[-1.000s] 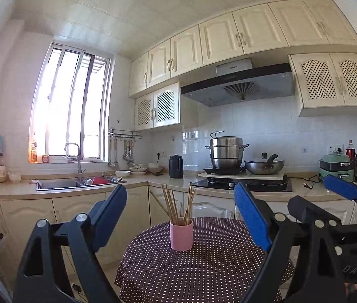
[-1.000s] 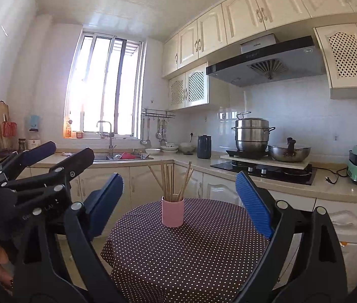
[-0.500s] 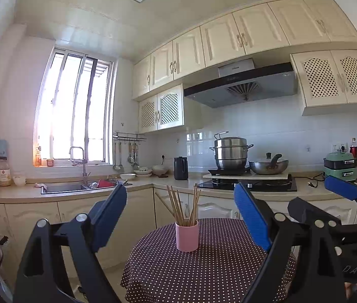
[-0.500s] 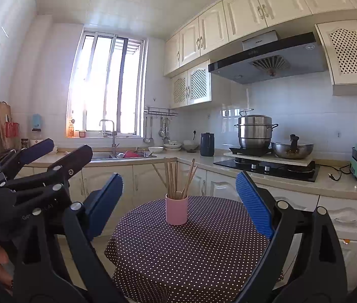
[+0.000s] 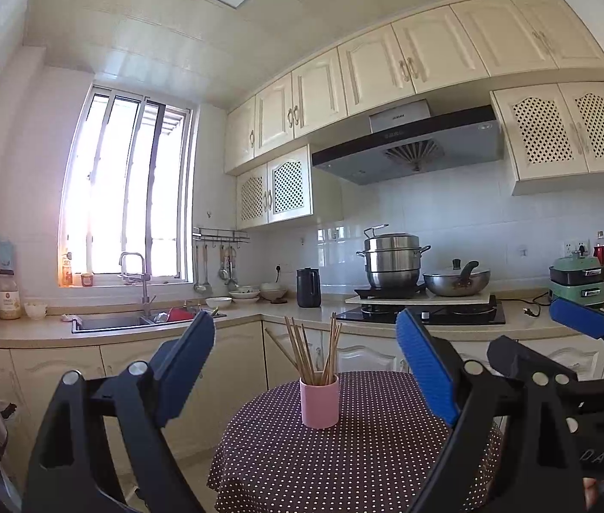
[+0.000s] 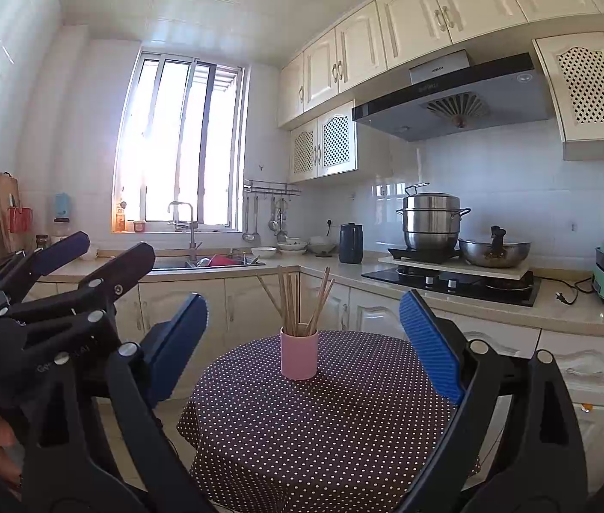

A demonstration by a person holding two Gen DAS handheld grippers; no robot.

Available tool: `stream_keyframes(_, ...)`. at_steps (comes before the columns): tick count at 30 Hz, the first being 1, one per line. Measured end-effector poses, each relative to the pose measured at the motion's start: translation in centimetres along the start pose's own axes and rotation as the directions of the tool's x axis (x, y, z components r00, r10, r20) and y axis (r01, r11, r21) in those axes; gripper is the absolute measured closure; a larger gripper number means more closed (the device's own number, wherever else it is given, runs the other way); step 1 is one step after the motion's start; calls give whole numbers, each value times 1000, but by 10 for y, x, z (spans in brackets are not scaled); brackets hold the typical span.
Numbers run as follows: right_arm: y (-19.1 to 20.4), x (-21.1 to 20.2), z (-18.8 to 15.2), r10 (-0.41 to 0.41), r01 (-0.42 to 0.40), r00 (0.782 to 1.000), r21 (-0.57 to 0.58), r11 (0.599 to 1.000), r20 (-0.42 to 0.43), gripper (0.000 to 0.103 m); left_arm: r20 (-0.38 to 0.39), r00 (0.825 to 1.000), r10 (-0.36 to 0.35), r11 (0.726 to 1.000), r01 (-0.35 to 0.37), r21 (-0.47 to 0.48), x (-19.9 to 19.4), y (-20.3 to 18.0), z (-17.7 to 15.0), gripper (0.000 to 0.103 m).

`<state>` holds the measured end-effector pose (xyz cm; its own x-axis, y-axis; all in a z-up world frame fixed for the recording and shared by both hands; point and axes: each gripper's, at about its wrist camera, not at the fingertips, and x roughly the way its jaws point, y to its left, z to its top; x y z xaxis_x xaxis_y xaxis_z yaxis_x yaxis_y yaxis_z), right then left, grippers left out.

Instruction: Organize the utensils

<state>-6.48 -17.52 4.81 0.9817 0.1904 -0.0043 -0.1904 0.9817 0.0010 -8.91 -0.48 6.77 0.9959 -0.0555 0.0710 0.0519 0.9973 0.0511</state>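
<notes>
A pink cup (image 5: 319, 402) of chopsticks (image 5: 311, 350) stands on the dotted round table (image 5: 344, 461), and short of it the left gripper (image 5: 306, 367) and right gripper (image 6: 304, 337) hang level, side by side, jaws wide apart and empty.

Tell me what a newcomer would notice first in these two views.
The pink cup packed with upright wooden chopsticks stands alone on the round dotted table, straight ahead. Both claws hang open and empty before it: the left claw and the right claw. Behind, a steel steamer pot sits on the stove.
</notes>
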Motion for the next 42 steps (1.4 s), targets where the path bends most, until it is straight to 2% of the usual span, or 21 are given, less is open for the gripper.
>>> stream_keyframes(42, 4, 1, -1, 10, -9, 1000, 11, 1000, -9, 13, 7, 1000, 17, 1000, -17, 12, -4, 13, 4, 18)
